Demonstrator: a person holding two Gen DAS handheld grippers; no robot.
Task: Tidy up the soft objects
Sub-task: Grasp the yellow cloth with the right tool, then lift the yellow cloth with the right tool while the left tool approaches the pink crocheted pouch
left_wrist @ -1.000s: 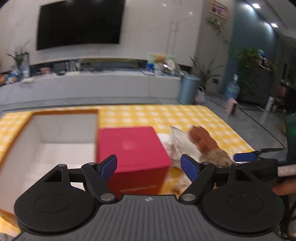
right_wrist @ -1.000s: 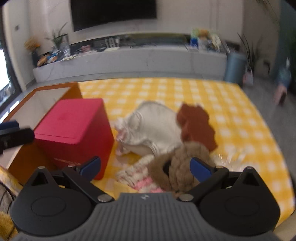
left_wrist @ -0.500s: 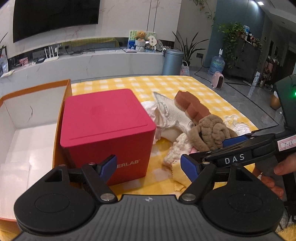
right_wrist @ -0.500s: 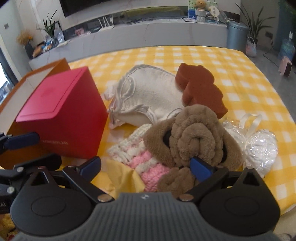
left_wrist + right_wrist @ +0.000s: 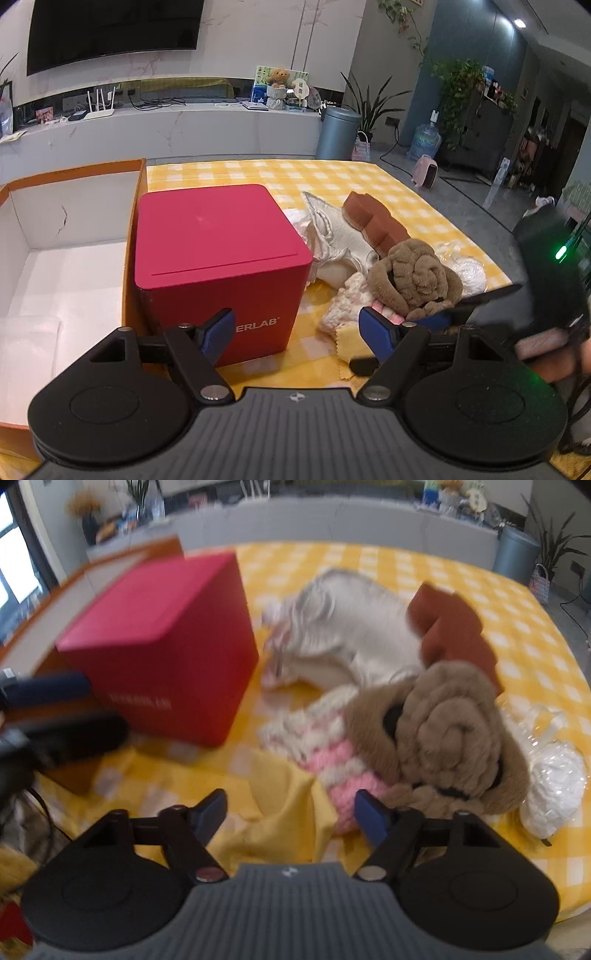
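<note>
A heap of soft things lies on the yellow checked cloth: a white garment, a brown sponge, a rolled tan plush, a pink-and-white knit, a yellow cloth and a white wrapped bundle. My right gripper points down at the heap's near edge. Its jaws are closing with the yellow cloth's raised fold between them, and the pads do not press on it. My left gripper is open and holds nothing, in front of the red box.
An open orange carton with a white inside stands left of the red box, touching it. My left gripper's fingers show at the left edge of the right wrist view. The table's near edge runs just below the heap.
My right gripper has sunk toward the front of the heap and its jaws have narrowed around the yellow cloth. The left gripper has tipped downward, so the red box looks nearer.
</note>
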